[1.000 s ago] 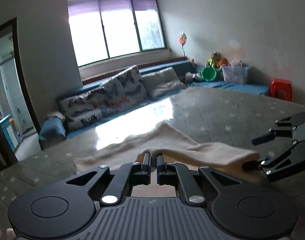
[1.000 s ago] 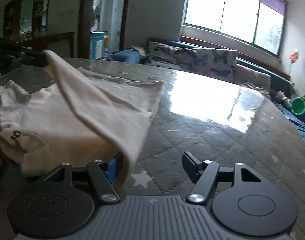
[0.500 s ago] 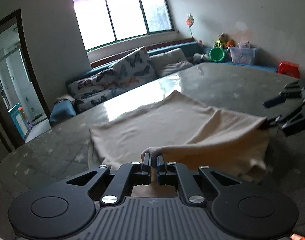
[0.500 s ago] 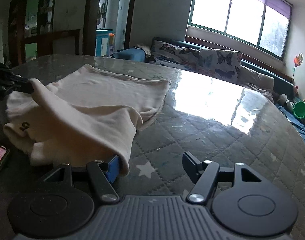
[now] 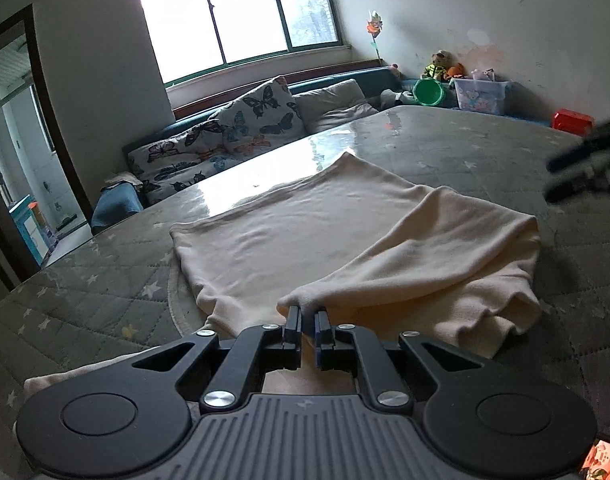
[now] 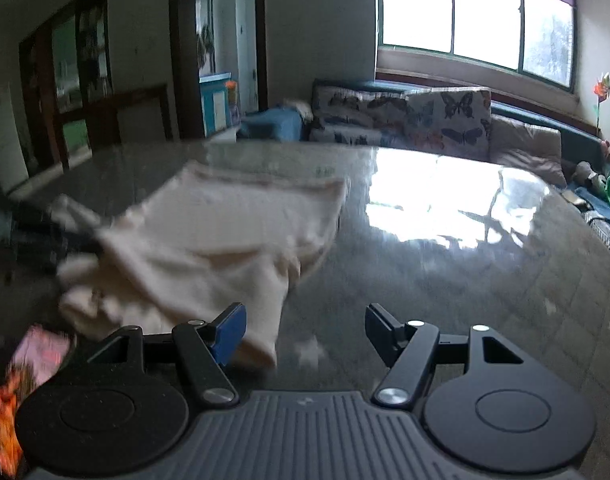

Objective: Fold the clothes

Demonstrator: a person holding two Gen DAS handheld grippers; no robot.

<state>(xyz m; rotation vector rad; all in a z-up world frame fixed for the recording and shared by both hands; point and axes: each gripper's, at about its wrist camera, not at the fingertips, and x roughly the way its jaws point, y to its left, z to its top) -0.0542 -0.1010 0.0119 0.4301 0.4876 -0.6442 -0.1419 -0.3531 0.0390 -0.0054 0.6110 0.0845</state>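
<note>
tabletop [image 5: 485,148]: grey quilted star cover, glossy glare | butterfly cushions [image 5: 261,116]: on bench under window [image 5: 241,16] | green bucket [image 5: 429,93], clear storage box [image 5: 481,96], red stool [image 5: 571,122]: by far wall | pinwheel [image 6: 603,90]: near window

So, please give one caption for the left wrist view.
Left gripper pinches a corner of the cream garment on the quilted table.

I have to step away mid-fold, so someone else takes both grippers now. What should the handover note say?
Left gripper: shut on a corner of the cream garment.
Right gripper: open, holding nothing, beside the garment's near edge.
Garment: on the quilted table, far part spread flat, near part doubled over it in a loose, rumpled fold.
Done: first fold laid over.
Left: release the corner, smooth the fold, probably fold again.
</note>
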